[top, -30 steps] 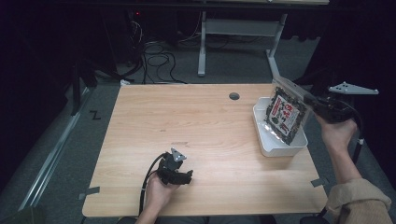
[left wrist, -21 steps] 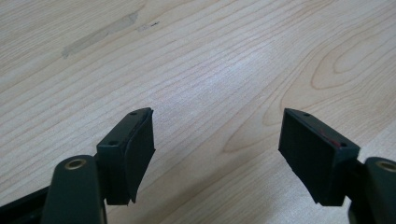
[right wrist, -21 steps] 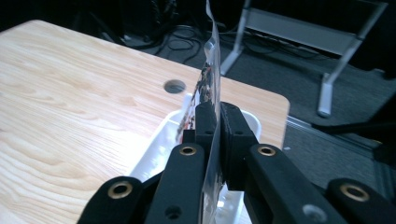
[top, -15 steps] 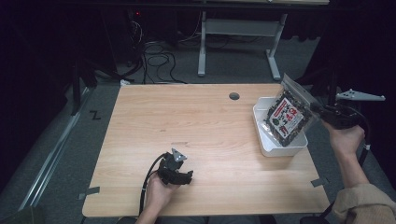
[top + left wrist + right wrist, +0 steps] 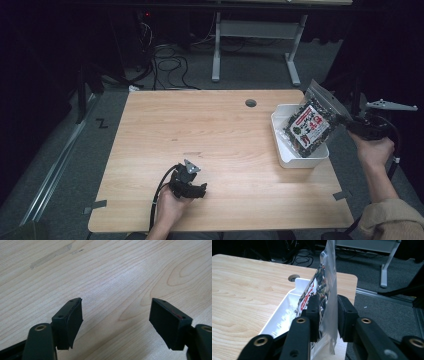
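The right gripper (image 5: pixel 325 315), fingers just parting around it, is releasing the snack bag (image 5: pixel 310 125) into the white bin (image 5: pixel 300 159); withdrawal remains. The left gripper (image 5: pixel 122 320) is idling, fingers apart, on the tabletop (image 5: pixel 225 130).

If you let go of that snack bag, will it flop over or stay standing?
Probably flop. The bag is thin, see-through film, leaning tilted in the white bin, so the wall may prop it. It looks light. Its film looks glossy, so likely slippery between the right gripper jaws, which have just been opening.
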The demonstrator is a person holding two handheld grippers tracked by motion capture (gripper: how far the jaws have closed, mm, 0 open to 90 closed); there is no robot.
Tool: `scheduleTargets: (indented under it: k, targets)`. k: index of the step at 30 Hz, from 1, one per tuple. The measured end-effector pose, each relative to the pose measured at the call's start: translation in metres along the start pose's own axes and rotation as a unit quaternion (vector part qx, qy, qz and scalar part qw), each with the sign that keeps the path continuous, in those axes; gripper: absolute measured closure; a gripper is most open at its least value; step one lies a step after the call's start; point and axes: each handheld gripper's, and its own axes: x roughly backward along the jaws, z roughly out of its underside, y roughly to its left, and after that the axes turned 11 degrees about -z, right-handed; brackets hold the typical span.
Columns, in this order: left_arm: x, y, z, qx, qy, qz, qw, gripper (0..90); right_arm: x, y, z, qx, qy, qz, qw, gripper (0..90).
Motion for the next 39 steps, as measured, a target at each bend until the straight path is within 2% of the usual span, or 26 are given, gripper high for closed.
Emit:
scheduleTargets:
  k: [2,9,12,19,26,34,39]
  targets:
    - [0.000,0.000,0.000,-0.001,0.000,0.000,1.0000,27.2,0.001,-0.001,0.000,-0.003,0.002,0.002,1.0000,69.4]
    - [0.001,0.000,0.000,0.000,-0.002,-0.001,1.0000,27.2,0.006,-0.003,0.001,-0.013,-0.012,0.013,0.9998,51.1]
    - [0.001,-0.001,0.000,-0.001,-0.003,-0.002,1.0000,27.1,0.010,0.000,-0.001,-0.006,-0.014,0.025,0.9996,44.0]
    - [0.003,-0.002,-0.001,-0.003,-0.007,0.000,1.0000,27.1,0.021,0.017,-0.002,0.025,-0.024,0.046,0.9983,35.3]
    - [0.007,-0.003,-0.002,-0.002,-0.016,0.001,0.9999,27.0,0.031,0.030,0.001,0.040,-0.037,0.038,0.9978,35.7]
    - [0.010,-0.004,-0.001,-0.004,-0.023,0.003,0.9997,27.0,0.041,0.051,0.006,0.060,-0.055,0.001,0.9967,35.9]
    - [0.010,-0.003,0.000,-0.003,-0.021,0.003,0.9998,27.0,0.043,0.062,0.012,0.064,-0.062,-0.028,0.9957,36.7]
